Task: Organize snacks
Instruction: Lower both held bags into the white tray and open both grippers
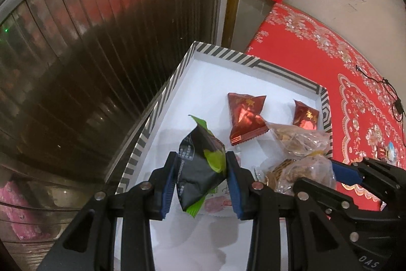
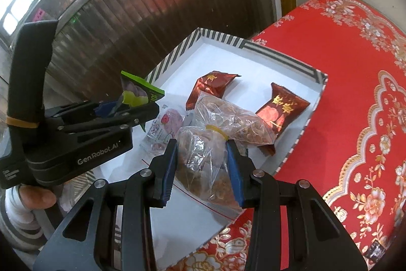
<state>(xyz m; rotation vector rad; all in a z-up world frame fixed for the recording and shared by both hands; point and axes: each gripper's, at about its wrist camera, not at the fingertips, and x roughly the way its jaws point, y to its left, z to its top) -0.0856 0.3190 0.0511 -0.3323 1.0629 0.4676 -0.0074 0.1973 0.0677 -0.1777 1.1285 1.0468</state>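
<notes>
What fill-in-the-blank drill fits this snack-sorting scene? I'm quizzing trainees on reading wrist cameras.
1. The left tool is shut on a black and ____ packet.
2. The right tool grips a clear bag tied with a ____ rubber band.
3. ____ red packets lie in the striped box.

Missing words: green; yellow; two

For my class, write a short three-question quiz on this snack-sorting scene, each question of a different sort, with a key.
1. True or false: the left gripper is shut on the black-and-green packet.
2. How many red packets lie in the striped box?
3. The right gripper holds: A) a red packet B) the clear bag C) nothing

Key: 1 true; 2 two, the nearer and the farther; 3 B.
</notes>
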